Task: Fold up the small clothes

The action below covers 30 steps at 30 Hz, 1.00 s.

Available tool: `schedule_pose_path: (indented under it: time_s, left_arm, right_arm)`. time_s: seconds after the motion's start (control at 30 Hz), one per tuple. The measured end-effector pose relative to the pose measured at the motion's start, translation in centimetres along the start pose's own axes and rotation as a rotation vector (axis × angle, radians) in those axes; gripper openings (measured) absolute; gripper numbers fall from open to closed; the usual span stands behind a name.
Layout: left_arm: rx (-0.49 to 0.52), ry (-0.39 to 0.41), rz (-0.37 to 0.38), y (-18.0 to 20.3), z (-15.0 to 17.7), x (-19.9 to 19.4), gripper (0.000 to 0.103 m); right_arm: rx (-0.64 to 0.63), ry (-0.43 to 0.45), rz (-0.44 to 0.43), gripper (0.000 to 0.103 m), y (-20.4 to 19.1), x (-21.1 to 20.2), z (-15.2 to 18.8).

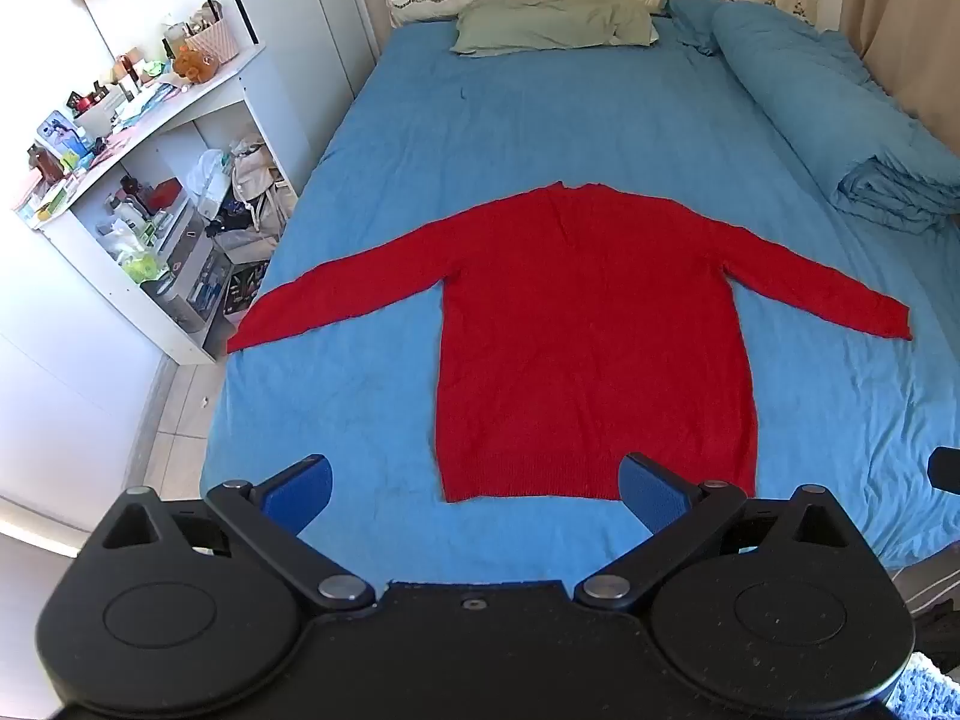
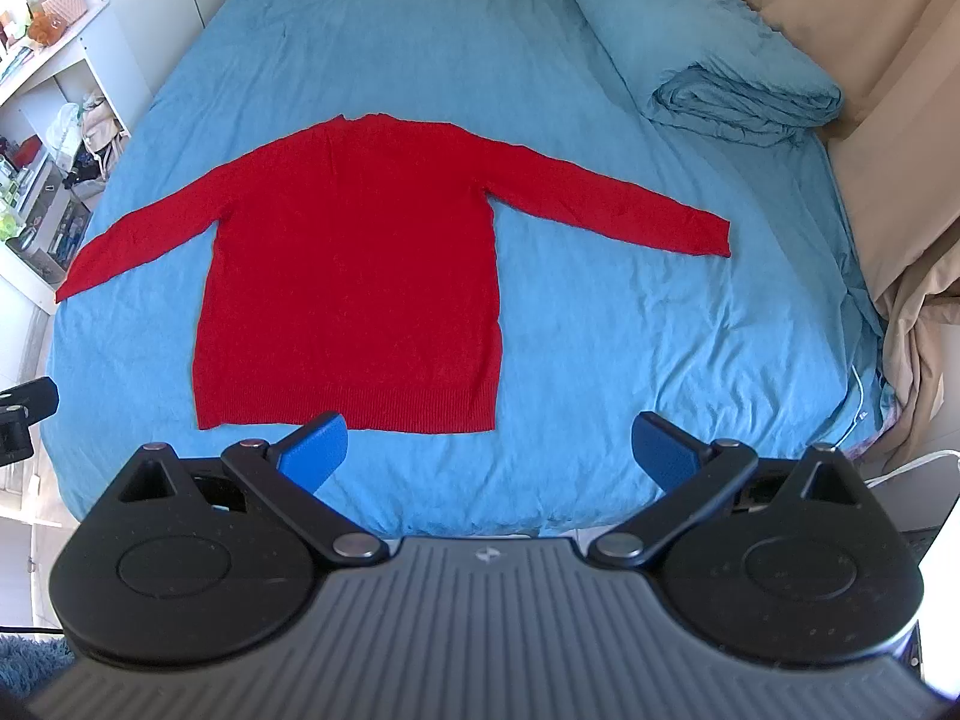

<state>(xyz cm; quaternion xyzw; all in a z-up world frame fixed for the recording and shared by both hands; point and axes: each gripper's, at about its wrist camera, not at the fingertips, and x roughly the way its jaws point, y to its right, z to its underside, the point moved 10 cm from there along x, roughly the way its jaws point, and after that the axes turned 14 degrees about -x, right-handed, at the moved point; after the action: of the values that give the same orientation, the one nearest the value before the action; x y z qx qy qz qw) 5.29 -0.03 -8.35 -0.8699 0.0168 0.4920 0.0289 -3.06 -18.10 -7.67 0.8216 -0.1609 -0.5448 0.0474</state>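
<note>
A red long-sleeved sweater [image 1: 588,330] [image 2: 354,288] lies flat on the blue bed sheet [image 1: 480,132] [image 2: 588,360], both sleeves spread out to the sides, its hem toward me. My left gripper [image 1: 477,489] hovers open above the foot of the bed, near the hem, nothing between its blue pads [image 1: 300,489]. My right gripper [image 2: 489,450] is also open and empty, just off the hem's right half. The left sleeve's cuff [image 1: 246,333] reaches the bed's left edge.
A green pillow [image 1: 552,30] and a rolled blue duvet [image 1: 840,132] [image 2: 708,60] lie at the head and right side of the bed. A cluttered white shelf unit [image 1: 150,180] stands left of the bed. Beige curtains [image 2: 888,120] hang on the right.
</note>
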Motion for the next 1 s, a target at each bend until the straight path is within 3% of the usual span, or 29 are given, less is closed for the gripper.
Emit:
schedule_pose_path:
  time_s: [0.43, 0.57, 1.0]
  left_arm:
    - [0.002, -0.004, -0.003, 0.0, -0.5, -0.1, 0.103]
    - [0.000, -0.005, -0.003, 1.0, -2.1, -1.6, 0.103]
    - [-0.004, 0.001, -0.001, -0.2, -1.3, -1.7, 0.103]
  right_arm:
    - [0.003, 0.009, 0.003, 0.103, 0.1, -0.5, 0.4]
    - [0.004, 0.012, 0.001, 0.103, 0.2, -0.6, 0.4]
    - [0.004, 0.014, 0.000, 0.103, 0.2, -0.6, 0.3]
